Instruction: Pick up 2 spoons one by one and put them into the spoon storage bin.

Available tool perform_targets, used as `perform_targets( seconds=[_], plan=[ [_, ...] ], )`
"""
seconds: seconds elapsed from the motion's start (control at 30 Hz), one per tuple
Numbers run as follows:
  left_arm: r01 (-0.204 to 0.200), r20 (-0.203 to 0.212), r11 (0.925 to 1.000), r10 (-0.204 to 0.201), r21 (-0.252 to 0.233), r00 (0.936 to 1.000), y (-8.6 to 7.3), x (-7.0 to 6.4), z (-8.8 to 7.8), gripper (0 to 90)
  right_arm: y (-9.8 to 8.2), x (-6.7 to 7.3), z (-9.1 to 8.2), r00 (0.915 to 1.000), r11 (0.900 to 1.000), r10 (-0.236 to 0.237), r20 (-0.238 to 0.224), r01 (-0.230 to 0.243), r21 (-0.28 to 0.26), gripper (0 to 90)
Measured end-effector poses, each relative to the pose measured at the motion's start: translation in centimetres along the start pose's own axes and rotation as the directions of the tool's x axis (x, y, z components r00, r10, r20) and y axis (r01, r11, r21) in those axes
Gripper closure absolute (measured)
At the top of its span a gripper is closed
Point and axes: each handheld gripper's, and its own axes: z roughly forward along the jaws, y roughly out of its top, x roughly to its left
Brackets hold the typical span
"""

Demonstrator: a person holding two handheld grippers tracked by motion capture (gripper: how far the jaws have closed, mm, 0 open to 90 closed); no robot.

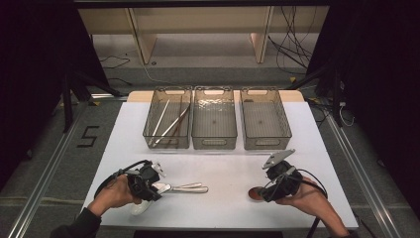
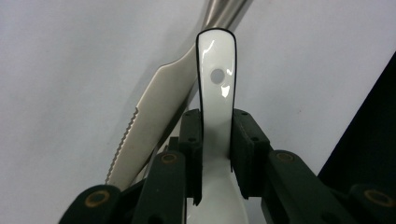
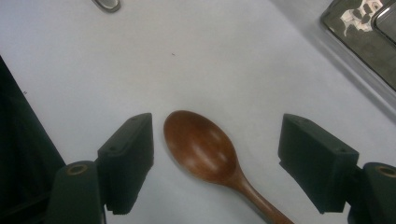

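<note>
white ceramic spoon [image 2: 216, 84]: handle clamped between the two black pads of the left gripper [image 2: 216, 140], as seen in the left gripper view; the flat handle end, pierced by a small round hole, stands clear beyond the pads, while the bowl is cut off by the lower edge of that view. in the high view the spoon [image 1: 140, 207] lies at the near left of the white table [image 1: 223, 208], its pale bowl peeking out beneath the person's left hand [image 1: 113, 194], the rest hidden by the left gripper [image 1: 148, 182]. serrated table knife [image 2: 149, 116]: lies on the table just beside the spoon handle, its tip hidden behind the jaw; whether blade and spoon touch cannot be told. a metal handle [image 2: 224, 9] runs off the top edge, possibly the knife's own. wooden spoon [image 3: 205, 149]: rests bowl-up on the table between the wide-open pads of the right gripper [image 3: 215, 163], touched by neither; its handle is cut off at the bottom edge. in the high view its bowl [image 1: 254, 193] shows as a dark disc beside the right gripper [image 1: 277, 182], the handle hidden under gripper and right hand [image 1: 309, 198]. three clear bins [image 1: 215, 124] stand in a row at the far side; the left bin [image 1: 167, 119] holds long thin utensils, hard to make out
</note>
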Motion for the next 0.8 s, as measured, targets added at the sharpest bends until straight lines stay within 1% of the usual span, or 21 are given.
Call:
perform_targets(
  seconds=[0.03, 0.13, 0.17, 0.2, 0.23, 0.27, 0.3, 0.33, 0.4, 0.43, 0.57, 0.67, 0.7, 0.73, 0.77, 0.8],
  plan=[
    [0.012, 0.011, 0.9999, -0.012, -0.01, 0.9999, 0.0, 0.1, -0.1, 75.0, 0.0, 0.0, 0.0, 1.0, 1.0, 0.0, 0.0, 0.0, 0.0, 27.6],
    [0.028, 0.022, 0.9992, -0.027, -0.03, 0.9994, 0.1, 0.3, -0.5, 75.0, 0.0, 0.0, 0.0, 1.0, 1.0, 0.001, 0.001, -0.001, 0.0, 27.6],
    [0.033, 0.02, 0.9985, -0.033, -0.043, 0.9993, 0.1, 0.3, -0.6, 75.0, 0.0, 0.0, 0.0, 1.0, 1.0, 0.003, 0.0, -0.003, 0.001, 27.6],
    [0.051, 0.027, 0.9975, -0.05, -0.049, 0.9984, 0.1, 0.3, -0.6, 75.0, 0.0, 0.0, 0.0, 1.0, 1.0, 0.0, 0.001, 0.0, 0.0, 27.6],
    [0.053, 0.036, 0.9976, -0.052, -0.043, 0.998, 0.1, 0.4, -0.7, 75.0, 0.0, 0.0, 0.0, 1.0, 1.0, 0.0, 0.0, 0.0, 0.001, 27.6],
    [0.055, 0.031, 0.9972, -0.054, -0.05, 0.998, 0.1, 0.5, -0.9, 75.0, 0.0, 0.0, 0.0, 1.0, 1.0, 0.002, 0.001, -0.002, 0.002, 27.6],
    [0.068, 0.036, 0.9961, -0.066, -0.057, 0.9972, 0.2, 0.5, -0.9, 75.0, 0.0, 0.0, 0.0, 1.0, 1.0, 0.001, 0.002, -0.001, 0.001, 27.6],
    [0.06, 0.036, 0.9969, -0.058, -0.052, 0.9977, 0.2, 0.6, -1.1, 75.0, 0.0, 0.0, 0.0, 1.0, 1.0, 0.001, 0.0, -0.001, 0.0, 27.6],
    [0.068, 0.033, 0.9955, -0.066, -0.066, 0.9973, 0.4, 0.6, -1.4, 75.0, 0.0, 0.0, 0.0, 1.0, 1.0, 0.002, 0.0, -0.002, -0.002, 27.5],
    [0.058, 0.028, 0.9961, -0.056, -0.067, 0.998, 0.6, 0.6, -1.6, 75.0, 0.0, 0.0, -0.1, 1.0, 1.0, 0.006, -0.001, -0.006, -0.001, 27.6],
    [0.057, 0.028, 0.9929, -0.054, -0.105, 0.9982, 1.3, 0.5, -2.5, 75.0, 0.0, -0.1, 0.0, 1.0, 1.0, 0.008, 0.001, -0.008, -0.005, 27.5],
    [0.067, 0.022, 0.9874, -0.064, -0.144, 0.9977, 2.0, 0.6, -3.2, 75.0, 0.0, -0.1, -0.1, 1.0, 1.0, 0.006, -0.002, -0.006, -0.006, 27.5],
    [0.064, 0.018, 0.9857, -0.061, -0.156, 0.9979, 2.2, 0.6, -3.4, 75.0, 0.0, -0.1, -0.1, 1.0, 1.0, 0.007, -0.002, -0.007, -0.007, 27.5],
    [0.069, 0.015, 0.9834, -0.067, -0.168, 0.9976, 2.5, 0.7, -3.6, 75.0, 0.0, -0.1, -0.1, 1.0, 1.0, 0.008, -0.002, -0.008, -0.007, 27.5],
    [0.063, 0.008, 0.9824, -0.063, -0.176, 0.998, 2.8, 0.8, -3.8, 75.0, 0.0, -0.1, -0.1, 1.0, 1.0, 0.008, -0.002, -0.008, -0.007, 27.5],
    [0.068, -0.001, 0.9786, -0.07, -0.194, 0.9975, 3.1, 0.9, -3.9, 75.0, 0.0, -0.1, -0.1, 1.0, 1.0, 0.008, -0.002, -0.008, -0.007, 27.6]
  ],
)
